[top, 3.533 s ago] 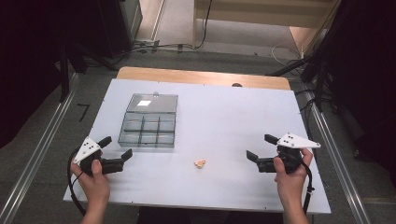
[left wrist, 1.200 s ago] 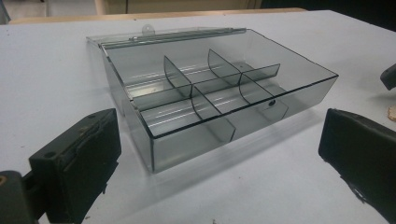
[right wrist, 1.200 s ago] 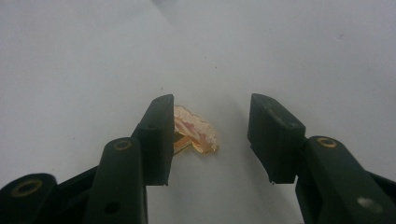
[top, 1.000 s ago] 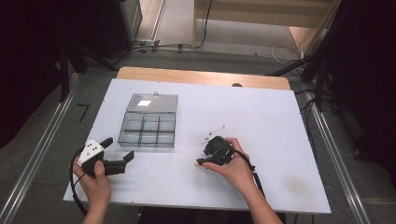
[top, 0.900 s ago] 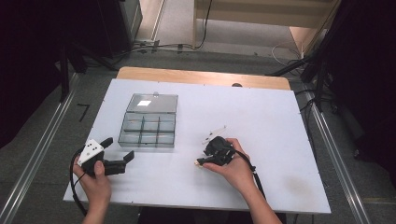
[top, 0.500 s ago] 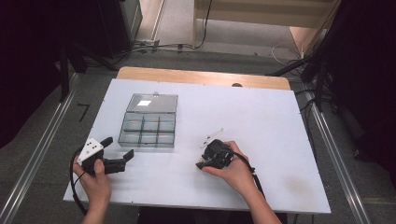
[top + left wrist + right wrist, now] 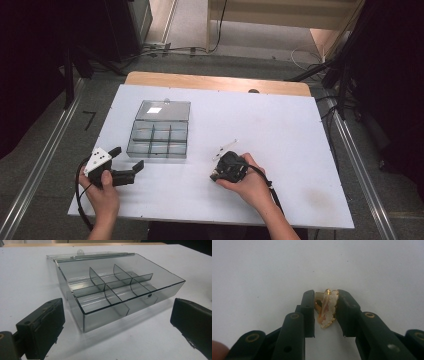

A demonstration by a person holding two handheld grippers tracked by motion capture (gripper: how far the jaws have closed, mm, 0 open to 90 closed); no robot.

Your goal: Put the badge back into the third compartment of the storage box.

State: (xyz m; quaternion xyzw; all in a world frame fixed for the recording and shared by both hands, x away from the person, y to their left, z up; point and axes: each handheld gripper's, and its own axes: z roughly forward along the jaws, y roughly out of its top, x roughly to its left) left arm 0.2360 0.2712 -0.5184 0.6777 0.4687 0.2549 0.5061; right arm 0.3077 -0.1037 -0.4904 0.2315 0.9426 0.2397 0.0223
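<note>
Pinched between the right gripper's (image 7: 325,312) just-closing jaws, a small gold-rimmed translucent trinket (image 7: 326,308) is gripped on the white table (image 7: 280,125) — the left gripper (image 7: 117,325), wide open, is aimed at the smoky clear-plastic compartment box (image 7: 112,290).

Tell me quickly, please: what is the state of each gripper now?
Left gripper: open, holding nothing.
Right gripper: jaws have just been closing; shut on the small gold-edged ornament, which still lies on the table.

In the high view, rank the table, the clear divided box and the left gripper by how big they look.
1. Table, by far the largest.
2. Clear divided box.
3. Left gripper, open beside the box, smallest, though it is nearer the camera.
</note>
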